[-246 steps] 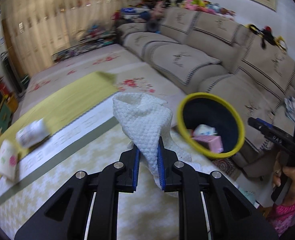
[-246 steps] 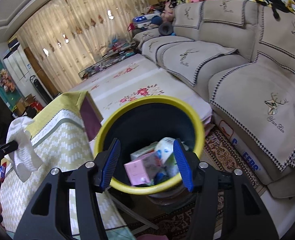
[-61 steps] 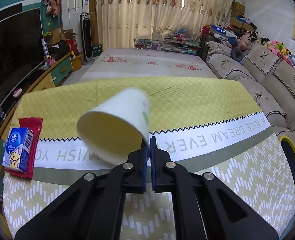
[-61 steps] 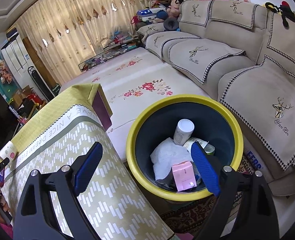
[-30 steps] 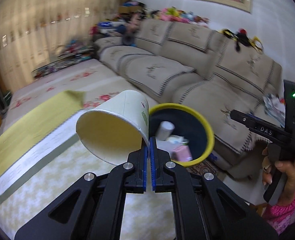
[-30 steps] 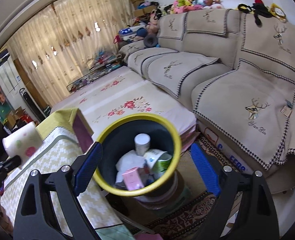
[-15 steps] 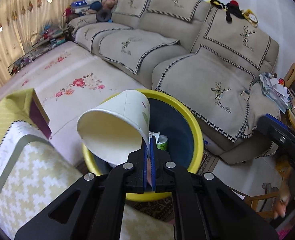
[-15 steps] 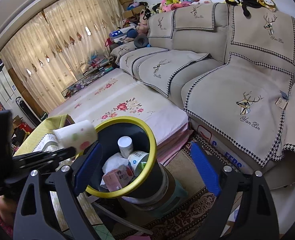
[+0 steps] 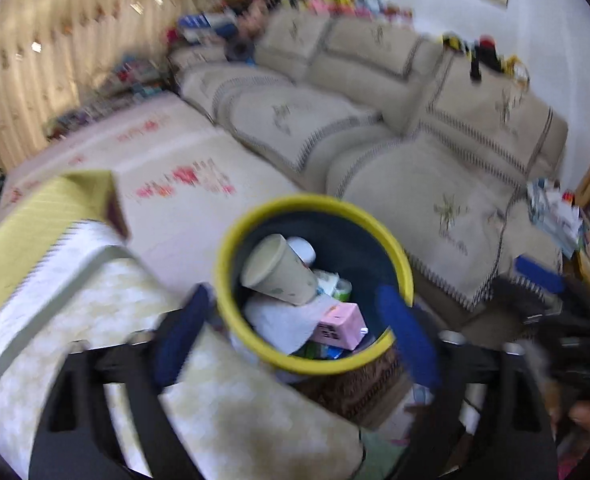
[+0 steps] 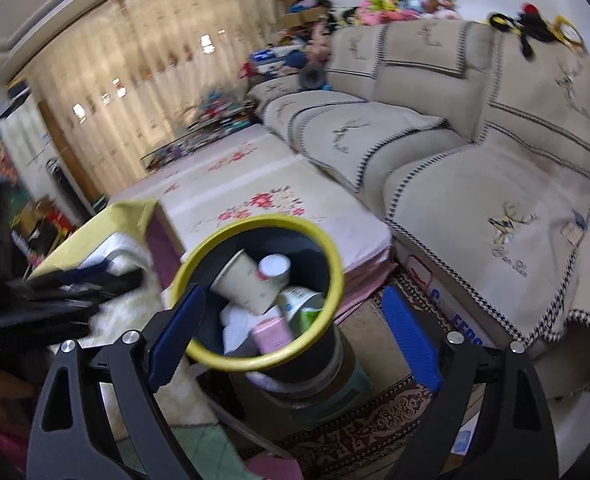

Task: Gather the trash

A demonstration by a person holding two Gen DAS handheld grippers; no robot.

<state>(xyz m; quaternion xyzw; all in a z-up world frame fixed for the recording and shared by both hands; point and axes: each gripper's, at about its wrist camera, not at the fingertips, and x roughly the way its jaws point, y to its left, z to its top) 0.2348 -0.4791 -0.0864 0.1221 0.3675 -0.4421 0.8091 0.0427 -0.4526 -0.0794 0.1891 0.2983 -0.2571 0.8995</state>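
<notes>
The dark bin with a yellow rim [image 9: 322,200] [image 10: 263,222] stands beside the table. A paper cup [image 9: 279,274] [image 10: 247,282] lies tilted inside it on a white tissue, a pink carton and other trash. My left gripper [image 9: 295,336] hovers just above the bin's near rim; its jaws are opening and nothing is pinched between the blue pads. The left gripper also shows as a dark blur [image 10: 59,292] in the right wrist view. My right gripper [image 10: 293,330] stands open above the bin from the other side, holding nothing.
The table with a yellow-green patterned cloth [image 9: 55,280] [image 10: 111,236] touches the bin's left side. A beige sofa [image 9: 415,140] [image 10: 475,140] runs behind. A floral mat [image 9: 175,168] lies beyond the bin. A patterned rug [image 10: 395,412] covers the floor below. A hand [image 9: 587,412] shows low right.
My left gripper has let go of the paper cup, which now lies in the bin. Its jaws have spread wide. The right view has swung slightly toward the table.
</notes>
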